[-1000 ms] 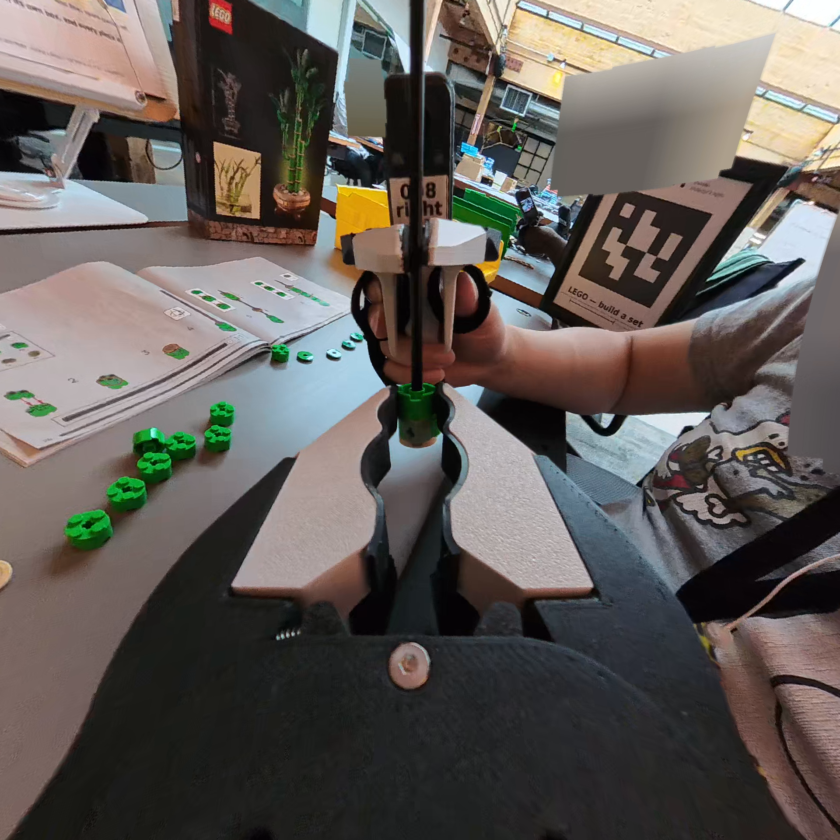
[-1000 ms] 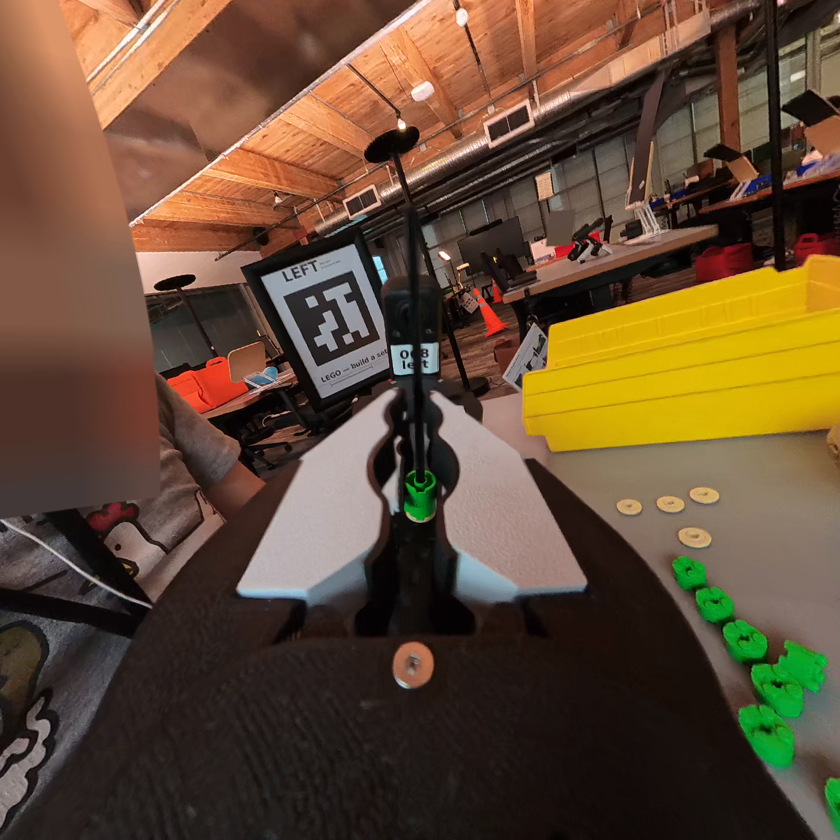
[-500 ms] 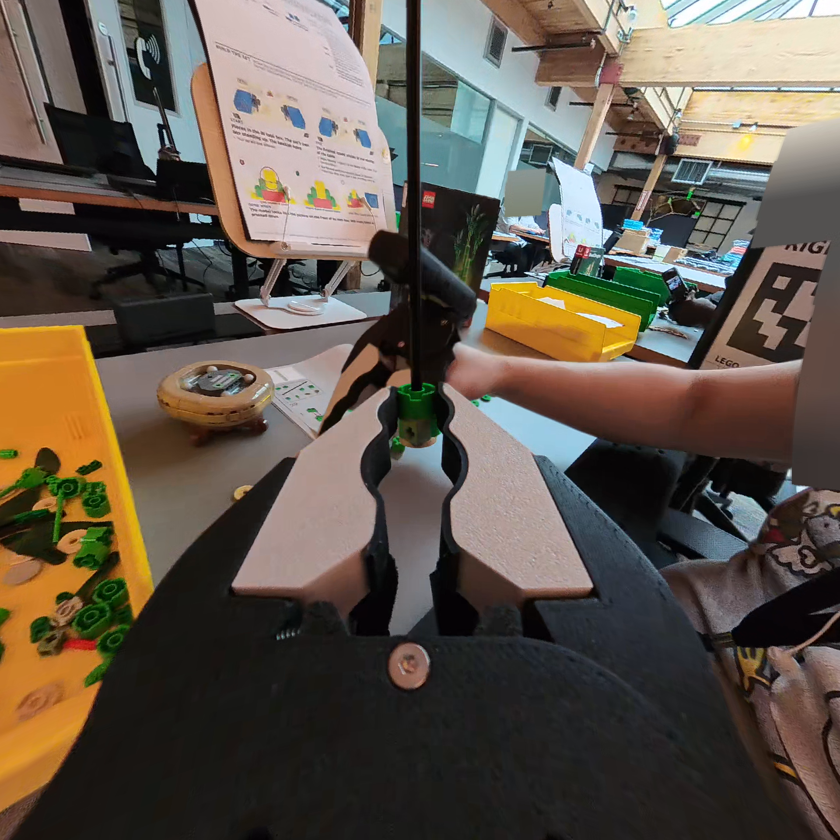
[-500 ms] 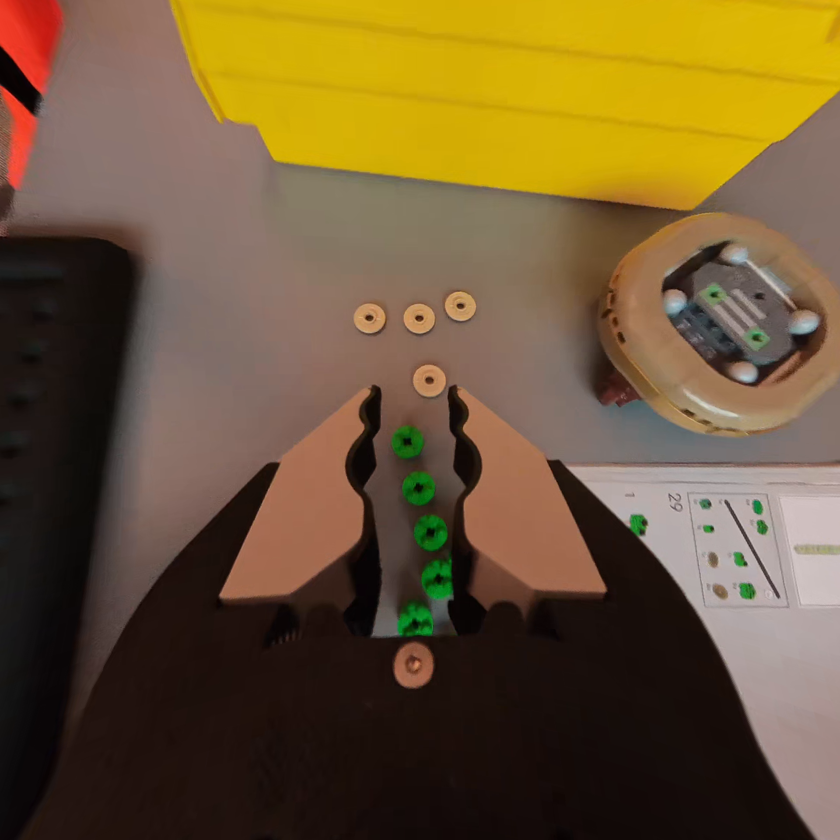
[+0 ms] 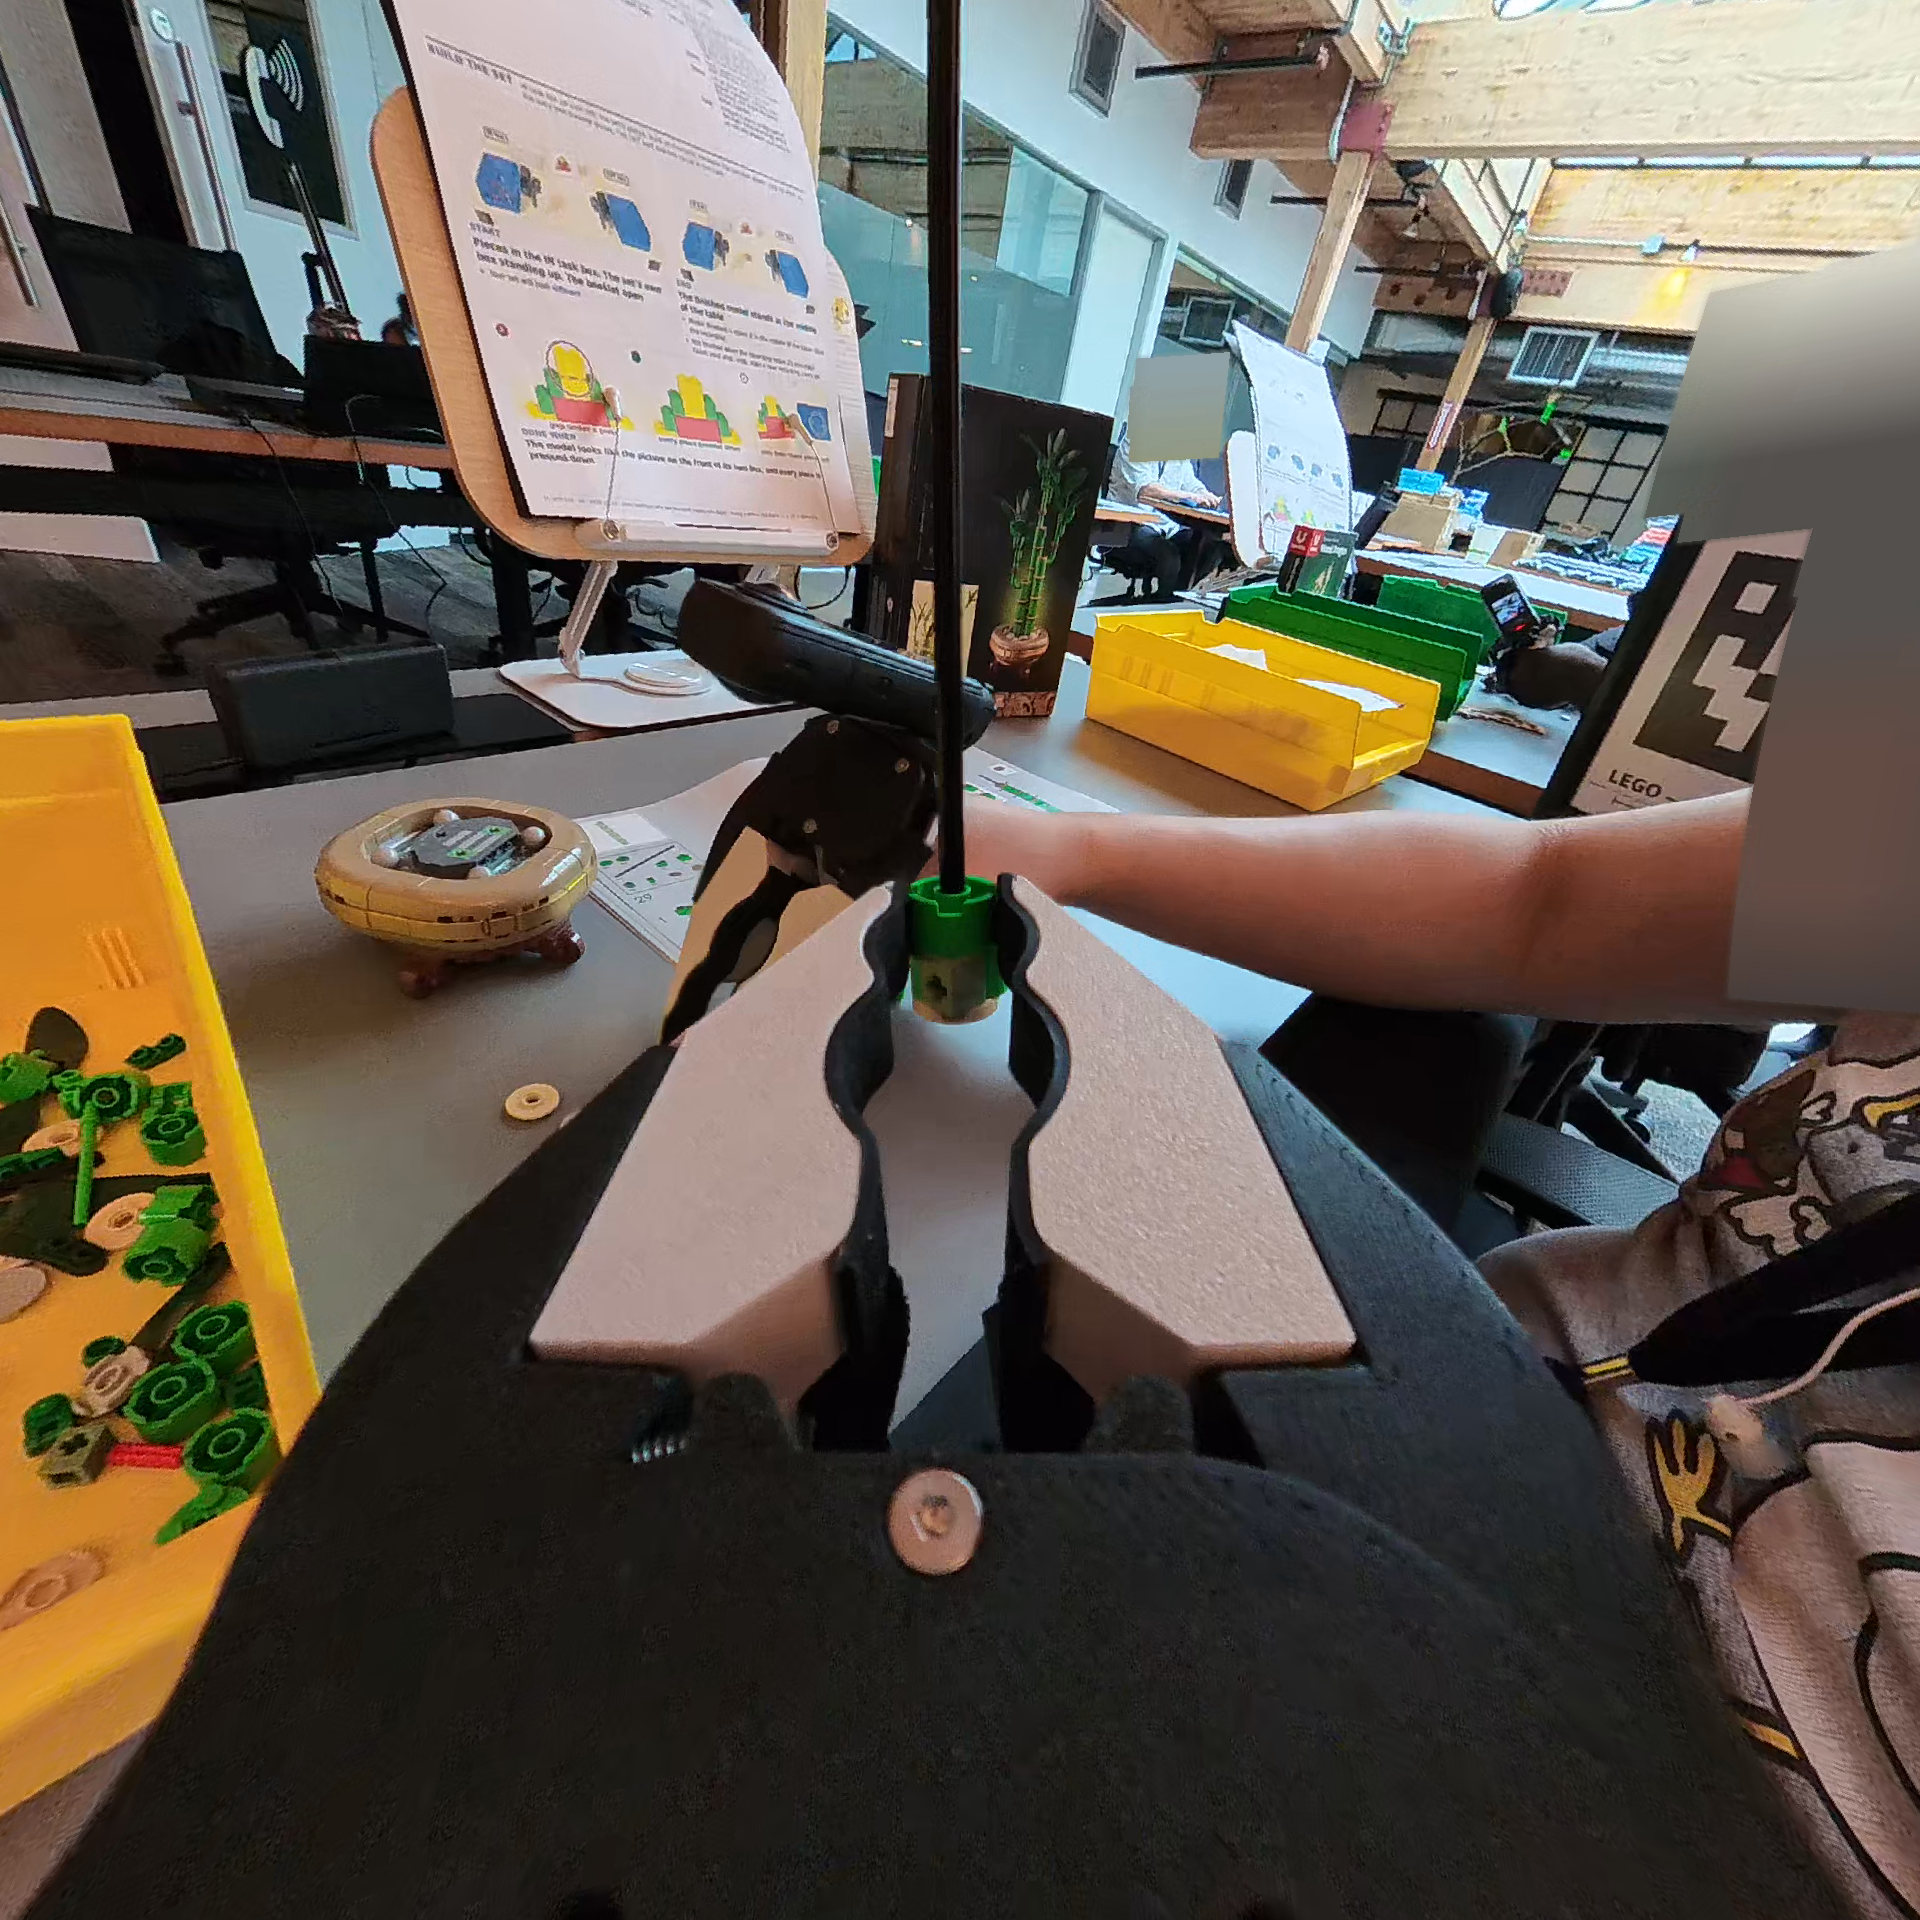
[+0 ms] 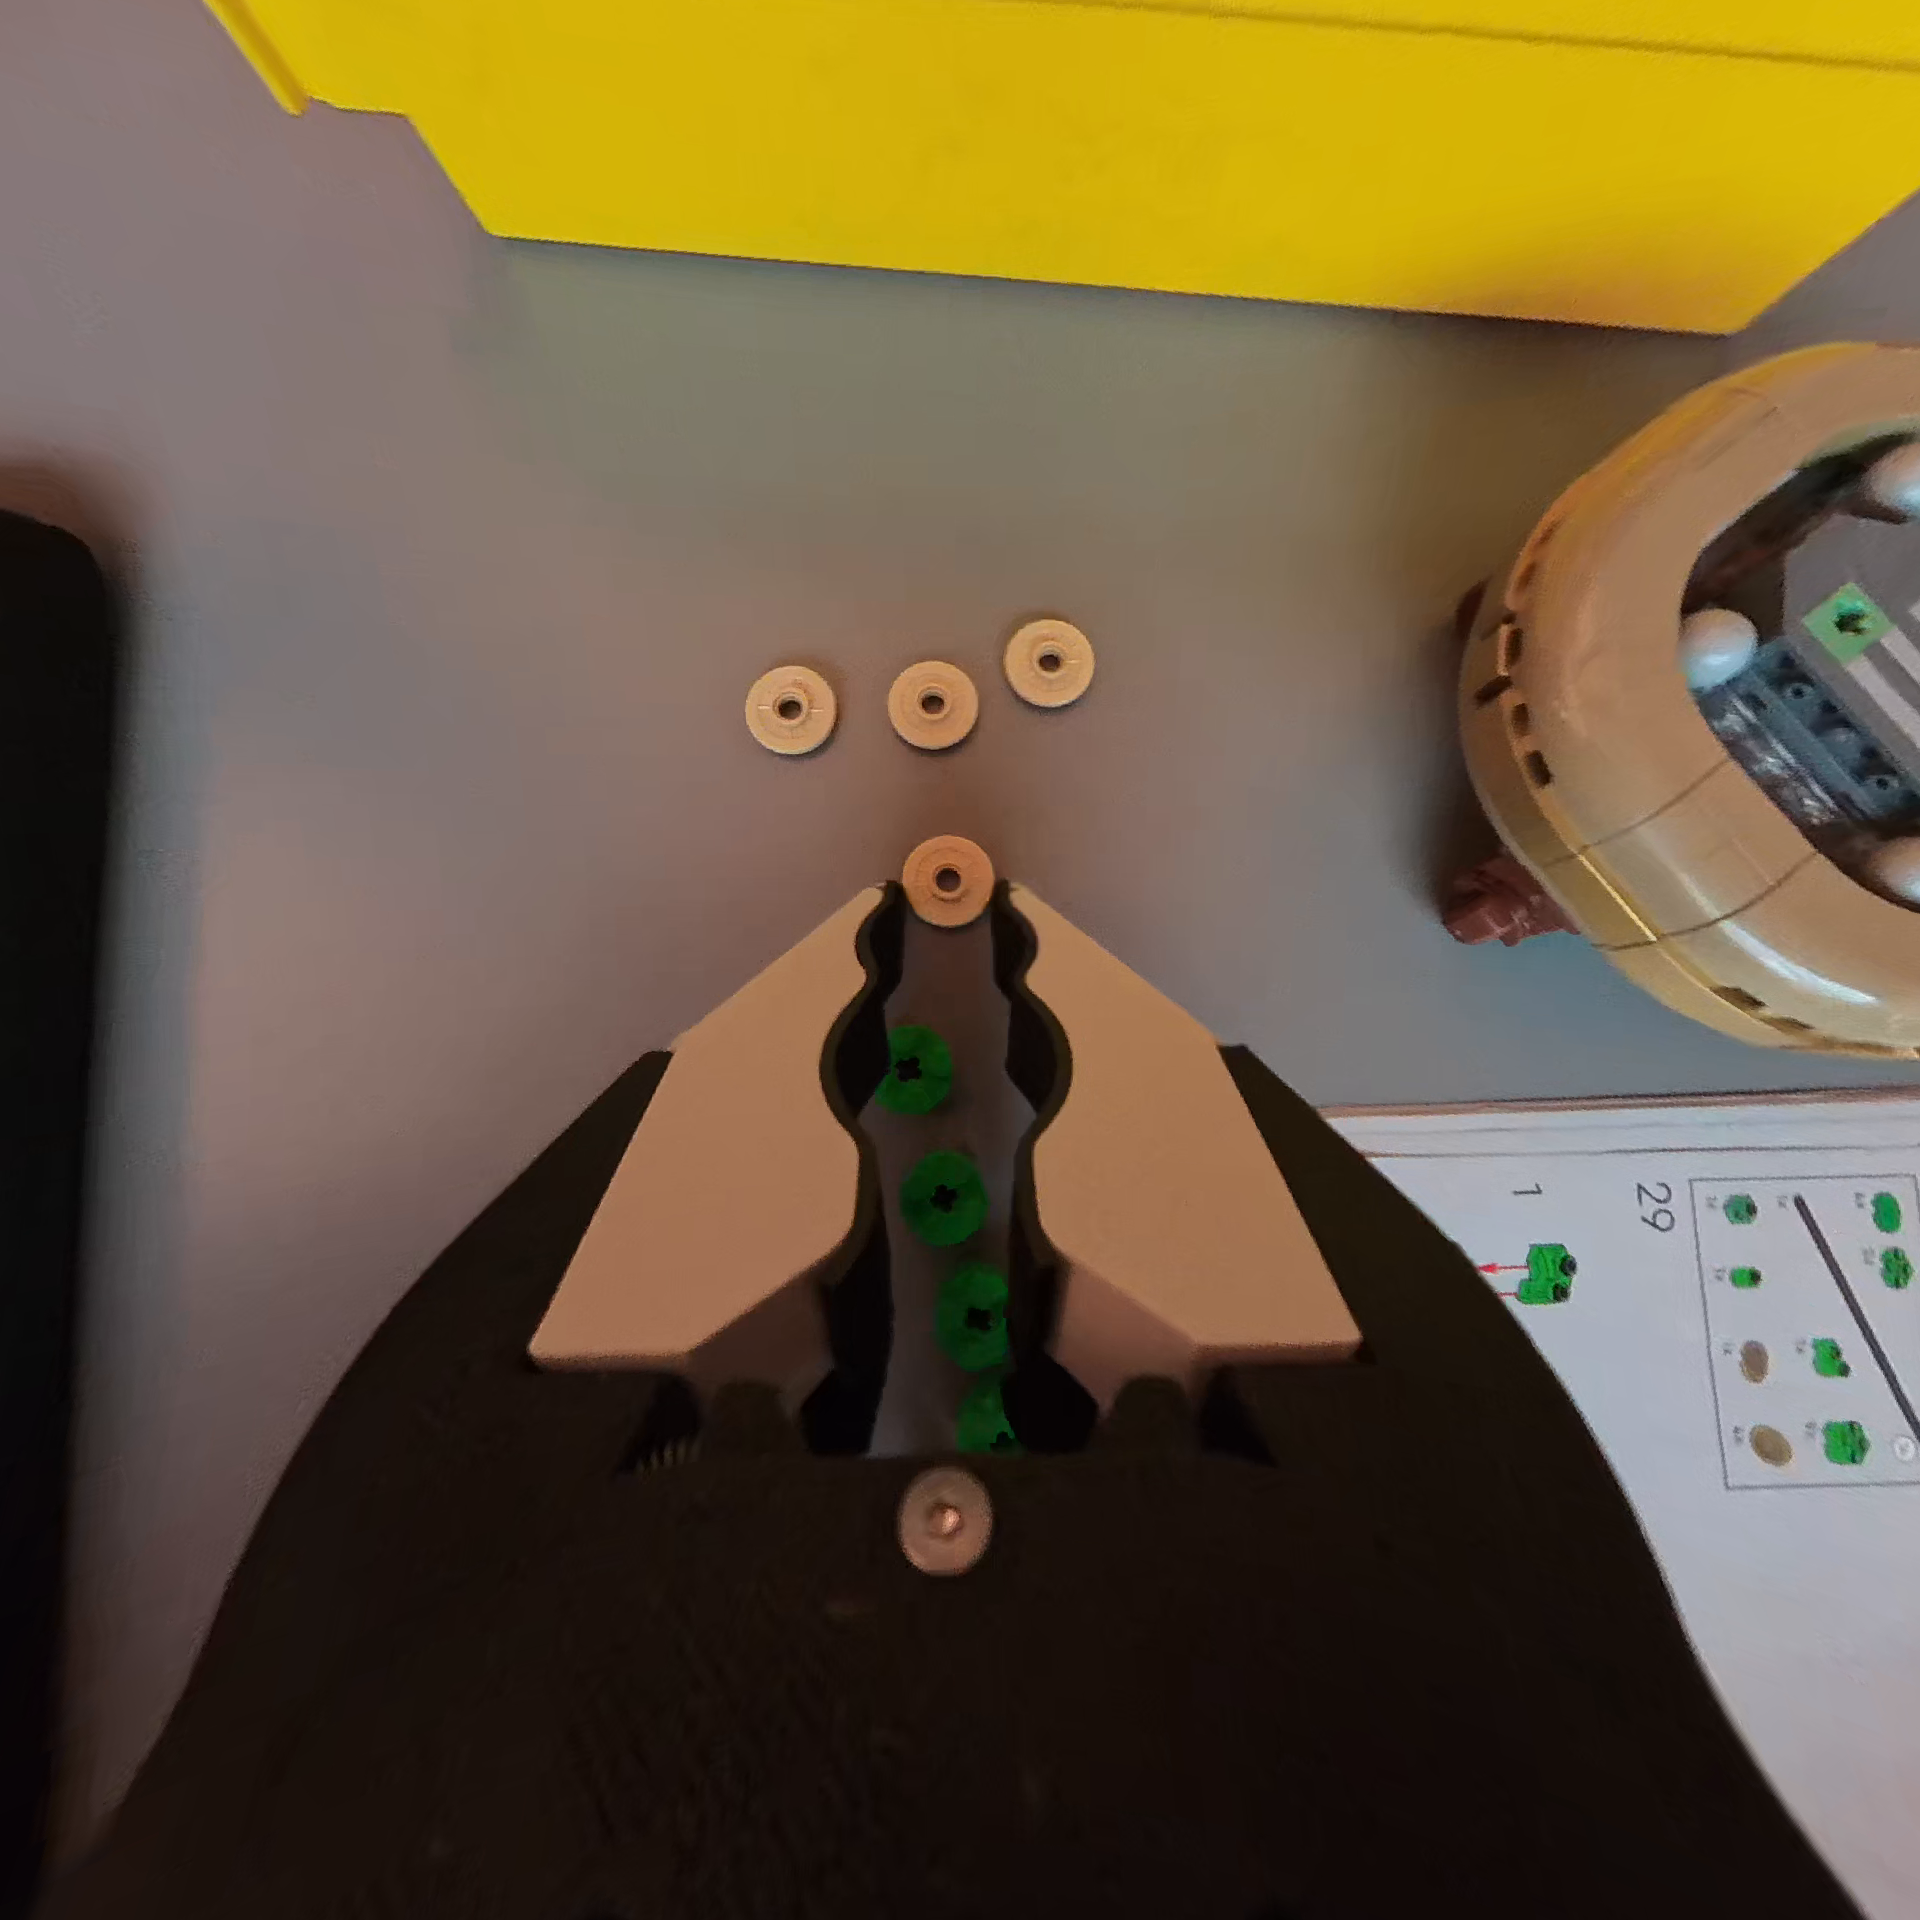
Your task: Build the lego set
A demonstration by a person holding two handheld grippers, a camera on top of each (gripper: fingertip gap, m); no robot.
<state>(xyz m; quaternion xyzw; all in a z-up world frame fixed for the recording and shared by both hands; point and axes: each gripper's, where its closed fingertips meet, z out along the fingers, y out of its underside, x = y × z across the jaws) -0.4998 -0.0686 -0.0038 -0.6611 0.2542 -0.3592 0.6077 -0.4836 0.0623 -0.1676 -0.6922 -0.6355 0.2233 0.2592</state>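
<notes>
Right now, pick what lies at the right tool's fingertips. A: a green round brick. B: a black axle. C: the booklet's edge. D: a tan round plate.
D: in the right wrist view the right tool points down at the table, its tips flanking a tan round plate.

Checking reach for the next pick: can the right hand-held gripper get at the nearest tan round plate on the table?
Probably yes. The right hand-held gripper is open, pointing down, its tips either side of the lone tan round plate. Nothing covers it, and the three other tan plates lie clear beyond.
</notes>
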